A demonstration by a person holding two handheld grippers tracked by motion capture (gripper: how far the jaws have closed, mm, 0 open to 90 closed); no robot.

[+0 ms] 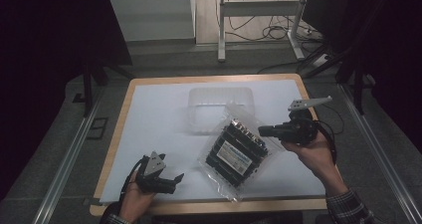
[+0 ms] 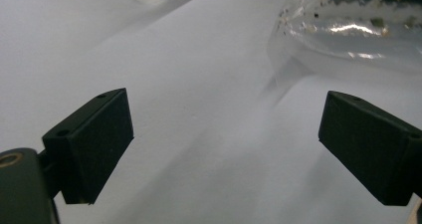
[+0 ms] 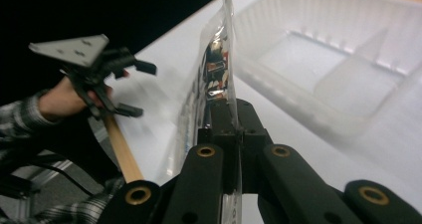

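A clear plastic bag of dark parts with a blue-and-white label [image 1: 236, 152] hangs tilted over the white table top. My right gripper [image 1: 263, 131] is shut on the bag's upper right edge. In the right gripper view the bag's clear edge [image 3: 230, 97] stands pinched between the closed jaws of my right gripper [image 3: 232, 117]. My left gripper [image 1: 177, 181] rests low at the front left with its jaws wide apart and nothing between them. From the left gripper view, the bag's lower corner [image 2: 348, 35] lies beyond the spread jaws of my left gripper [image 2: 226, 144].
A clear, empty plastic tray [image 1: 219, 107] with compartments sits at the back middle of the white sheet [image 1: 154, 114]. The wooden table edge [image 1: 112, 149] runs along the left. A metal stand [image 1: 221, 30] and cables lie on the floor behind the table.
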